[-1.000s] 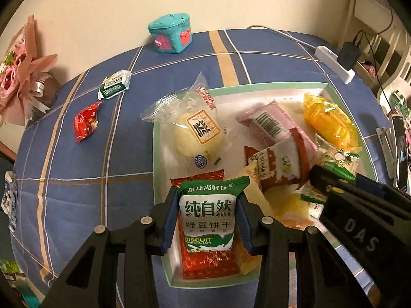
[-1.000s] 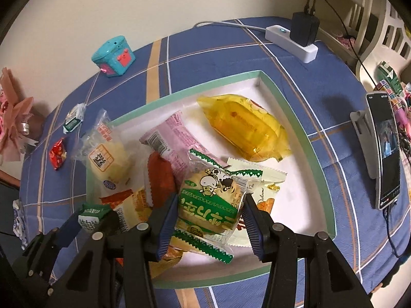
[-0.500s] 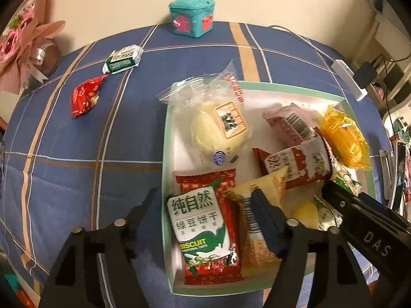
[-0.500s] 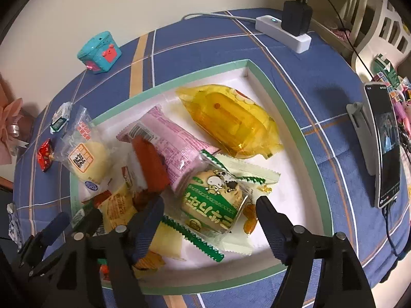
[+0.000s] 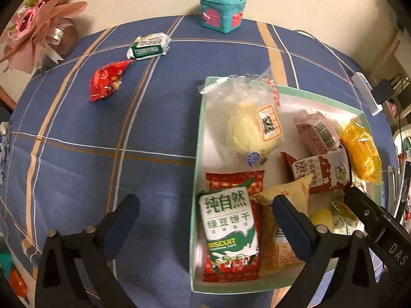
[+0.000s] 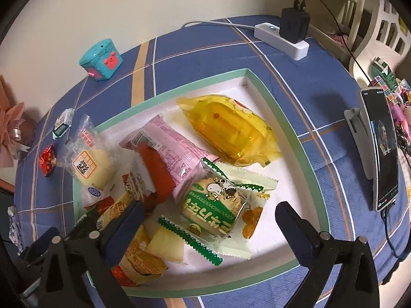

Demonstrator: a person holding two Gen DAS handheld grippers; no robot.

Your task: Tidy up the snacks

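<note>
snacks lie heaped in a white tray with a green rim (image 6: 290, 128) on a blue plaid tablecloth (image 5: 102, 133), and two more sit outside it. inside the tray, a yellow packet (image 6: 231, 131) lies toward the far right corner, with a pink packet (image 6: 174, 146) just beside it toward the middle. a clear bag holding a pale bun (image 5: 254, 125) rests at the tray's far left corner, its top edge hanging over the rim. a white-and-green biscuit packet (image 5: 228, 220) lies on top of a red packet (image 5: 232, 179) against the tray's near left wall. a round green-and-white cookie packet (image 6: 213, 205) sits near the middle of the tray's near side, on top of pale green wrappers.

left gripper (image 5: 205, 220) hangs over the tray's near left wall with its jaws spread wide, having just been opening; one finger is outside the tray over the cloth, the other over the tan packet (image 5: 282, 205) inside, and the biscuit packet lies between them untouched by either pad. right gripper (image 6: 209, 227) also stands wide apart after just opening, with the cookie packet lying loose between its fingers.

outside the tray, far to its left, a red candy packet (image 5: 105, 82) and a green-and-white wrapped snack (image 5: 149, 47) lie on the cloth. a teal toy box (image 5: 222, 11) stands beyond the tray by the wall. a phone on a stand (image 6: 380, 151) is to the tray's right, and a white power strip (image 6: 282, 39) beyond its far right corner.
</note>
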